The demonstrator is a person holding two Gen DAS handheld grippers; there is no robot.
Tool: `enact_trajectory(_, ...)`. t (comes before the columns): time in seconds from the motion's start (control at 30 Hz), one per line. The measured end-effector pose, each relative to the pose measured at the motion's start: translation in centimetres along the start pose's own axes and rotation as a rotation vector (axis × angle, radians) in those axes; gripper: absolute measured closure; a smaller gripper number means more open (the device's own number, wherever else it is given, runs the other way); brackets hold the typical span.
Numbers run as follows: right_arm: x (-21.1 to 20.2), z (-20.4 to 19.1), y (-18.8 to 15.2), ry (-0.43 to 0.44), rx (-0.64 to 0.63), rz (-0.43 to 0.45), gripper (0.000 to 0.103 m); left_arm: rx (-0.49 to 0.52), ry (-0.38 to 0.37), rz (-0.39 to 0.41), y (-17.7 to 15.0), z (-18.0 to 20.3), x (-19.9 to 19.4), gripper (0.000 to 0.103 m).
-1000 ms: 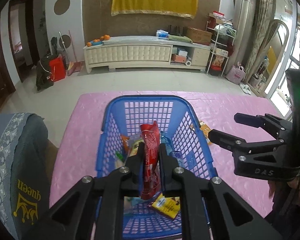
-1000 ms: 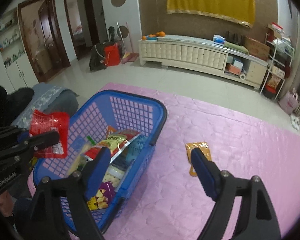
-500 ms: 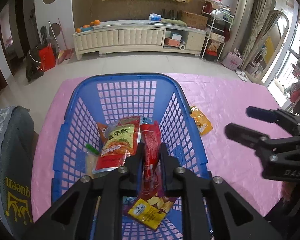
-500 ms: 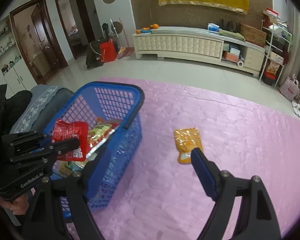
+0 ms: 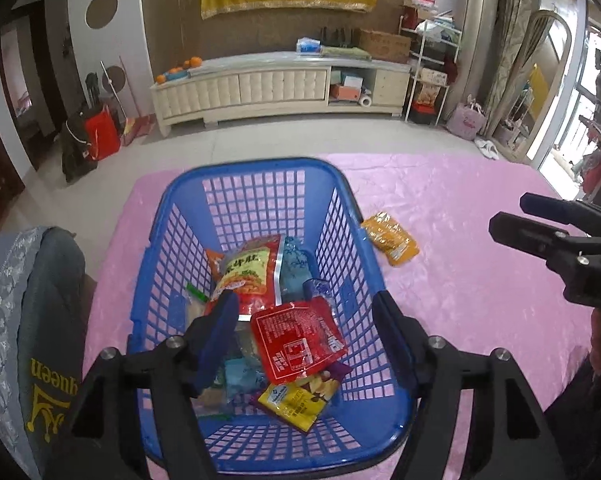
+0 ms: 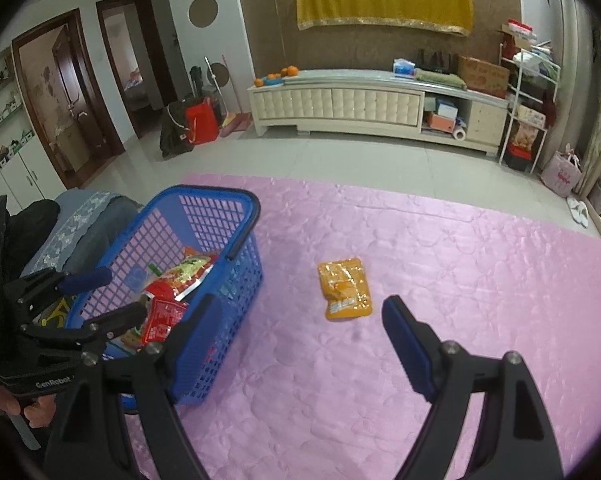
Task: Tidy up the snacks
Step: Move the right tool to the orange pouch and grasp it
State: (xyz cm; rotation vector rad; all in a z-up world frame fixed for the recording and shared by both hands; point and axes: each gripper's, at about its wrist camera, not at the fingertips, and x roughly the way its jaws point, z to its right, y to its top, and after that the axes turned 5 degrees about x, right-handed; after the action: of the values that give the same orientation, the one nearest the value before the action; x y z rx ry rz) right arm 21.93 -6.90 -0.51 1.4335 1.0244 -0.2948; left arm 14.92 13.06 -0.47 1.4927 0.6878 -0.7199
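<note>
- My left gripper (image 5: 304, 312), its jaws having just been opening, stands apart; red packet (image 5: 298, 338) lies free in the basket (image 5: 256, 168).
- My right gripper (image 6: 300, 320) gapes empty; orange packet (image 6: 344, 288) sits at twelve o'clock on the pink cloth (image 6: 460, 280): I judge a straddle across its short width best.

We see a table under a pink quilted cloth (image 6: 440, 280). On it stands a blue basket (image 5: 260, 172) near the left edge, and just to its right an orange snack packet (image 6: 344, 288) lies flat, close to the basket but not touching it.
</note>
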Motion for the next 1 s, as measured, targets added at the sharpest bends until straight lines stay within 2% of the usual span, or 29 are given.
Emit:
enact_trajectory(0.1,-0.1,0.1,-0.2,0.024,0.011,-0.007,0.012,-0.001,0.01,0.0,-0.2,0.2,-0.3,0.033)
enact_trajectory(0.2,0.4,0.6,-0.6,0.067,0.035,-0.05,0.011,0.015,0.029,0.011,-0.5,0.9,-0.9,0.019)
enact_trajectory(0.27,0.7,0.8,-0.8,0.043,0.019,-0.057,0.011,0.024,0.023,0.013,-0.4,1.1,-1.0,0.017)
enact_trajectory(0.4,1.2,1.2,-0.9,0.0,-0.027,-0.049,0.008,0.041,0.054,0.013,0.1,1.3,-0.8,0.0)
enact_trajectory(0.53,1.7,2.4,-0.5,0.022,-0.021,-0.054,0.008,0.029,0.059,0.0,0.8,0.8,-0.2,0.0)
enact_trajectory(0.67,2.9,3.0,0.3,0.042,-0.043,-0.085,0.001,0.008,0.044,-0.036,1.8,0.2,1.1,0.0)
enact_trajectory(0.9,6.7,3.1,1.8,-0.055,-0.15,-0.154,0.0,-0.018,0.041,-0.123,4.0,-0.8,4.3,0.0)
enact_trajectory(1.0,8.3,3.1,2.1,-0.056,-0.185,-0.182,0.0,-0.047,0.037,-0.141,4.7,-1.4,5.3,0.0)
